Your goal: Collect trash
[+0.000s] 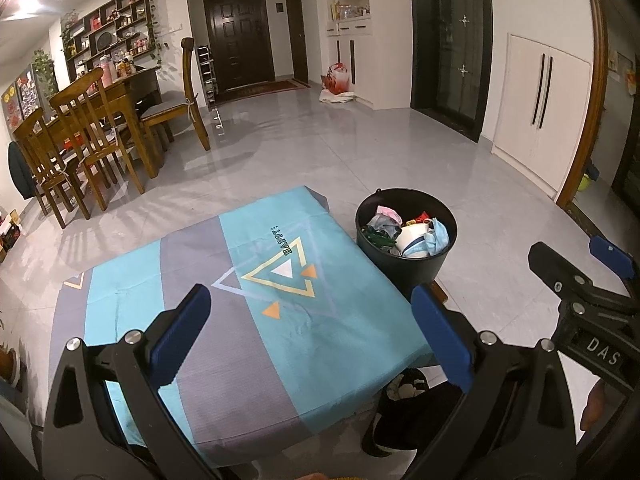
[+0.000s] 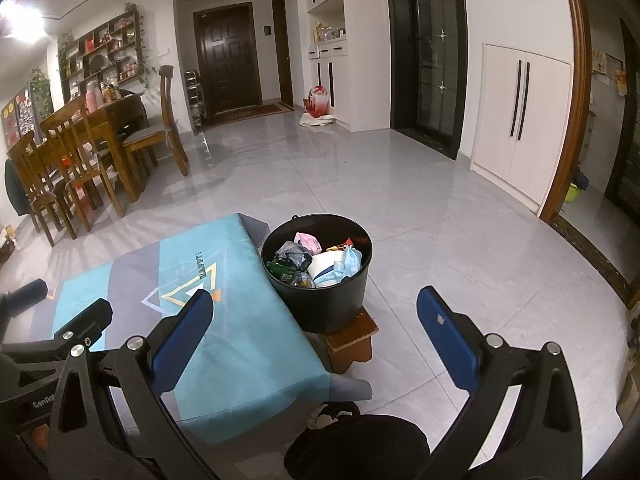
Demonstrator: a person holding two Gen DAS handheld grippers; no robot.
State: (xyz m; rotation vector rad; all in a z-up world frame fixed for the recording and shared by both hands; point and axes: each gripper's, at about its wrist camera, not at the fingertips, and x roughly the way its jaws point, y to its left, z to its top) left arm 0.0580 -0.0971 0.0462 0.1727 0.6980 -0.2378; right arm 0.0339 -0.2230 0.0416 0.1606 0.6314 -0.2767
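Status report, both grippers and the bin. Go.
Left gripper open, empty. Right gripper open, empty. Black bin holds trash, on wooden stool beside cloth-covered table. Nothing blocking.

Left claw (image 1: 310, 336) and right claw (image 2: 316, 338) both gape wide, empty.

1. The left gripper (image 1: 310, 328) hangs over a low table, its blue-padded fingers (image 1: 182, 336) spread wide with nothing between them.
2. The table wears a cloth (image 1: 224, 360) in teal and grey bands, printed with triangles; its top is bare.
3. Just beside the table's right edge stands a black bin (image 1: 406, 236), holding a white cup (image 1: 414, 240), a blue mask (image 1: 438, 236), a pink wrapper and dark scraps.
4. The right gripper (image 1: 576, 264) shows at the right edge, its fingers parted.
5. A grey tiled floor (image 1: 320, 148) runs back to a dark door (image 1: 238, 36).
6. Wooden chairs (image 1: 84, 136) and a dining table stand at the left, with shelves behind.
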